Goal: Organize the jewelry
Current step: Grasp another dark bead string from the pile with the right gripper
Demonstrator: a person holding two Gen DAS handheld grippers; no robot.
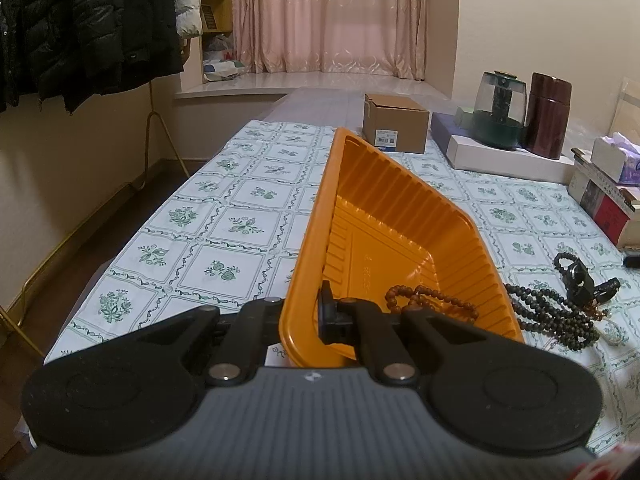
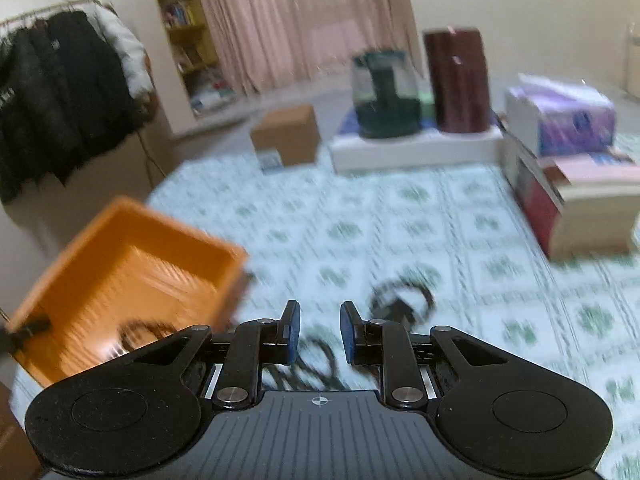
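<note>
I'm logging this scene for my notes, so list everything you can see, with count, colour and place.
tray: 1, orange, tilted, rim clamped by left tool
brown bead string: 1, inside tray
dark bead strings: a pile, right of tray on tablecloth
tablecloth: 1, white-green floral
cardboard box: 1, brown, far end
jar: 1, green-tinted, on white box
canister: 1, maroon, beside jar
tissue box: 1, purple-white, on books
left tool: shut on tray
right tool: open, nothing held
</note>
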